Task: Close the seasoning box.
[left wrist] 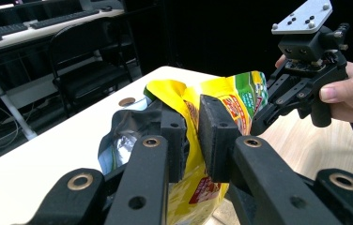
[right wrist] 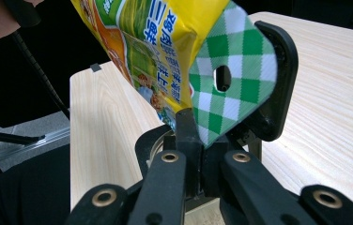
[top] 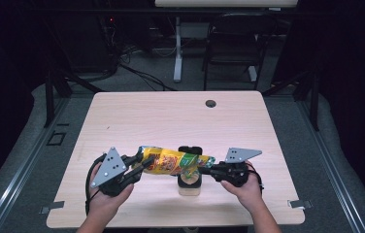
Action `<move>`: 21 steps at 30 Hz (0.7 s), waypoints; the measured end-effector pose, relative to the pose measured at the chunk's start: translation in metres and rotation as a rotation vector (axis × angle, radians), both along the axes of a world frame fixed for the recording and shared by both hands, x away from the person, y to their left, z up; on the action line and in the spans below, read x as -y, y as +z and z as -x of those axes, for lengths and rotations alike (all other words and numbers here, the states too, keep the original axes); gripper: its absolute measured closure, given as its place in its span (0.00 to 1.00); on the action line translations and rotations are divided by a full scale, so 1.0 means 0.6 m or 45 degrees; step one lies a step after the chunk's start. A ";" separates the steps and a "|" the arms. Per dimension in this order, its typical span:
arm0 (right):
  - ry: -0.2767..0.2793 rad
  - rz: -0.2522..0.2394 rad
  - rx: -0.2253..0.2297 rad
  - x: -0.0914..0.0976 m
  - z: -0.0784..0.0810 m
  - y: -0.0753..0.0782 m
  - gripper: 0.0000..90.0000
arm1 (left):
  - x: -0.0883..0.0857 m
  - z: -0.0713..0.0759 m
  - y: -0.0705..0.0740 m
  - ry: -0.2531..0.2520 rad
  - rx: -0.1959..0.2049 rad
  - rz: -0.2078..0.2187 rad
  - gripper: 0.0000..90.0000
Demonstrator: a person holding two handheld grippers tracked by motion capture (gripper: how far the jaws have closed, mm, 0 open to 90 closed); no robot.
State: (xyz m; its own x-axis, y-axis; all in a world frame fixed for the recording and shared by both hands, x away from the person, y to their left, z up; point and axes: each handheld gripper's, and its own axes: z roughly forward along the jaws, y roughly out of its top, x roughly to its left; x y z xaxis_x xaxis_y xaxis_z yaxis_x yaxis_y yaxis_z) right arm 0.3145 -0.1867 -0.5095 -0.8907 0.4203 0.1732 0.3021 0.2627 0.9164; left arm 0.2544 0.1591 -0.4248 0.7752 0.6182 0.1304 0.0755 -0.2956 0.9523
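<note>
Above the surface (top: 122,116) in the high view, a yellow snack bag (top: 171,161) hangs level between the left tool (top: 139,165) and the right tool (top: 208,170), over a small black-topped stand (top: 190,183). Left gripper view: the left tool (left wrist: 191,133) pinches the bag's (left wrist: 221,101) yellow end. Right gripper view: the right tool (right wrist: 195,140) is pressed together on the bag's (right wrist: 165,42) green-checked end.

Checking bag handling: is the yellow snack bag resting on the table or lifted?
Lifted. The yellow snack bag hangs level between the left gripper and right gripper, each clamping one end, above the table.
</note>
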 end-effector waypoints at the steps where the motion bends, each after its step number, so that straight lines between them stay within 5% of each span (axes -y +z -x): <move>1: -0.003 0.000 0.000 0.000 0.000 0.000 0.99 | 0.000 0.000 0.000 0.004 -0.001 0.001 0.90; 21: 0.000 0.004 0.004 -0.009 0.004 0.003 0.99 | -0.002 -0.003 0.007 0.010 0.003 0.005 0.90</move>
